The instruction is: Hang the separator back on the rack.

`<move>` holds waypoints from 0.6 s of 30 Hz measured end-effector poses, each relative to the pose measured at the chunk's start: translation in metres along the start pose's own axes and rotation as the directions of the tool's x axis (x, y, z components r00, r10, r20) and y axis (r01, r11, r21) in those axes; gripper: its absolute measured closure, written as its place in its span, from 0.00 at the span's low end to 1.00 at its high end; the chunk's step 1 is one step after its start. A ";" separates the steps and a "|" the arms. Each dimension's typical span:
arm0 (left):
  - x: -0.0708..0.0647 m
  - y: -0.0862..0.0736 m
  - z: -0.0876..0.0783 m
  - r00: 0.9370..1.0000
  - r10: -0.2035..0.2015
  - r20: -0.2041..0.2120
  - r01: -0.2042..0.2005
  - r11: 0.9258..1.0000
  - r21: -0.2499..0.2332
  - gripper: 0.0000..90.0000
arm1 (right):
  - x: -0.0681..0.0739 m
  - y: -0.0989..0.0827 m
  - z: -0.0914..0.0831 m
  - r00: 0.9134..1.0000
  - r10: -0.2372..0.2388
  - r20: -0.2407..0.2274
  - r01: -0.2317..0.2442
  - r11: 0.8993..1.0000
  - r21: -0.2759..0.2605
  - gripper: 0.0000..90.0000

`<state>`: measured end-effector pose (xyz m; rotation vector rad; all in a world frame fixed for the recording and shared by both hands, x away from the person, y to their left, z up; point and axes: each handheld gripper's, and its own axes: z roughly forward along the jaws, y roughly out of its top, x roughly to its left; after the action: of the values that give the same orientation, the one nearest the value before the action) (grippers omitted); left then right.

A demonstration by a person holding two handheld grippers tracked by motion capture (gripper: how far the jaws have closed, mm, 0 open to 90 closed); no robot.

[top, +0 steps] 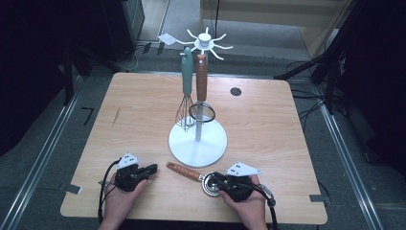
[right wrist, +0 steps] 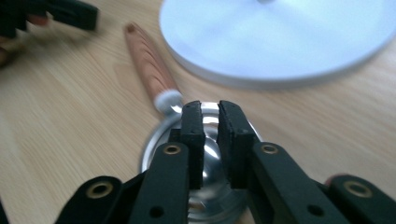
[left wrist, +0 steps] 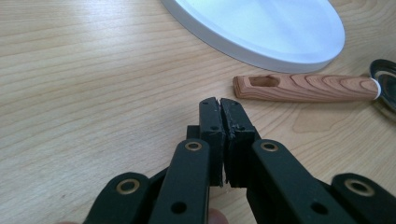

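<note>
Light wooden table (top: 143, 110). White round-based utensil stand (top: 197, 142), mid-table. Wooden-handled steel ladle (top: 184, 171), flat just before stand base. Left gripper (top: 149, 169), jaws together, empty. Right gripper (top: 215, 180), jaws narrowly apart over bowl rim; likely slip on polished steel.

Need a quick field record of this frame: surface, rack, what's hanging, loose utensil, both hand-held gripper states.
surface: wooden table
rack: white stand, round base, hooks on top
hanging: teal-handled whisk; wood-handled strainer
loose utensil: wood-handled metal ladle lying flat in front of the base
left hand-held gripper: shut, empty, near the ladle handle's end
right hand-held gripper: narrow gap between jaws, over the ladle bowl; grip unclear
</note>
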<state>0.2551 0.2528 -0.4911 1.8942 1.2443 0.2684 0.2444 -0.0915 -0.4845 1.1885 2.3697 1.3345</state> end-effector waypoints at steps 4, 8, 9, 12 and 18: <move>-0.001 0.000 0.000 1.000 0.004 0.000 -0.004 1.000 0.002 0.98 | 0.012 0.012 0.014 0.996 -0.075 -0.040 0.075 0.997 0.003 0.76; 0.000 -0.001 -0.002 1.000 0.000 0.002 0.000 1.000 0.000 0.98 | 0.018 0.018 0.033 0.991 -0.116 -0.071 0.120 0.991 0.053 0.71; 0.000 -0.001 -0.002 1.000 0.000 0.000 0.000 1.000 0.000 0.97 | 0.018 0.018 0.037 0.991 -0.116 -0.068 0.121 0.990 0.069 0.70; 0.001 -0.002 -0.003 1.000 -0.001 0.002 0.001 1.000 -0.001 0.97 | 0.018 0.019 0.045 0.990 -0.127 -0.054 0.132 0.987 0.095 0.71; 0.001 -0.002 -0.005 1.000 0.001 0.006 -0.001 1.000 -0.003 0.96 | 0.018 0.019 0.049 0.986 -0.153 -0.061 0.159 0.981 0.115 0.76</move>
<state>0.2512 0.2568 -0.4900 1.8916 1.2384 0.2655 0.2674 -0.0419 -0.4942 0.9832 2.5520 1.2026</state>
